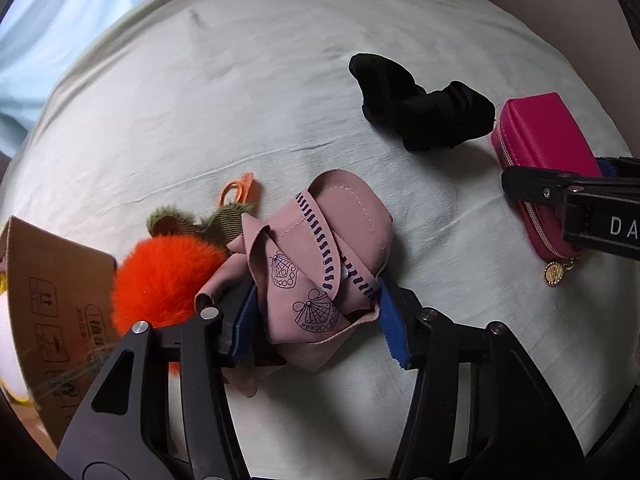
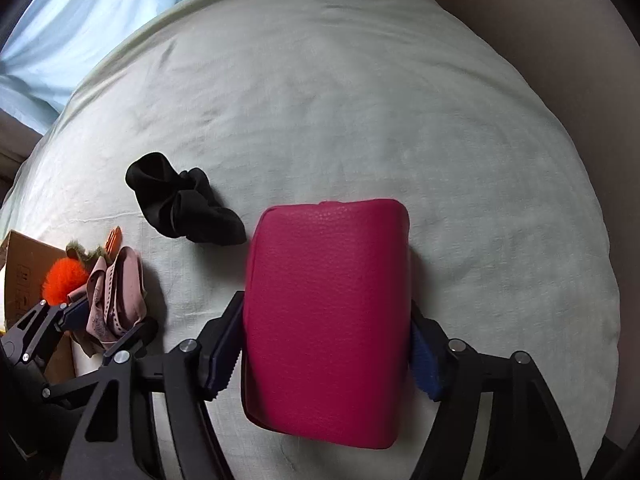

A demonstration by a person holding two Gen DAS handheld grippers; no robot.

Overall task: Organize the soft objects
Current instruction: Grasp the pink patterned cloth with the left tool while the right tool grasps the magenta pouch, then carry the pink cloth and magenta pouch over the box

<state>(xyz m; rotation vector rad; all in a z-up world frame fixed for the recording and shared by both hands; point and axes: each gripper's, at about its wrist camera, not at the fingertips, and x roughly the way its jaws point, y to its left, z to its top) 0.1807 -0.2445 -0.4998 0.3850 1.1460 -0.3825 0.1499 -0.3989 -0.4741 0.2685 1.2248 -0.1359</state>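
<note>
Surface is a bed w/ a pale green-white sheet point(image 1: 240, 92), lightly wrinkled, rounded edge at top. Beyond that edge, upper left, hangs light blue fabric point(image 1: 48, 40); tan wall or upholstery at right, can't tell which.

Left tongs point(image 1: 316, 320) are pinching a bunched dusty-pink cloth pouch point(image 1: 320, 252) w/ dark stitch marks and shell prints; blue pads press in on both sides of it, and it sits low center in the left wrist view. Just left of it, touching, an orange fur pom-pom point(image 1: 164, 280) w/ an olive fabric top and an orange clip point(image 1: 240, 188) behind. A cardboard box point(image 1: 52, 300) sits at far left, next to the pom-pom.

Right tongs point(image 2: 326, 344) are clamped on a magenta zip case point(image 2: 328, 312), pads against its two long sides; case lies flat on the sheet, its far end pointing away from the camera. In the left view a gold charm point(image 1: 556, 272) hangs off its zipper end.

Black socks point(image 2: 180, 200), crumpled, lie loose on the sheet betw. the two tongs, near the case's far left corner, apart from the pink pouch.
</note>
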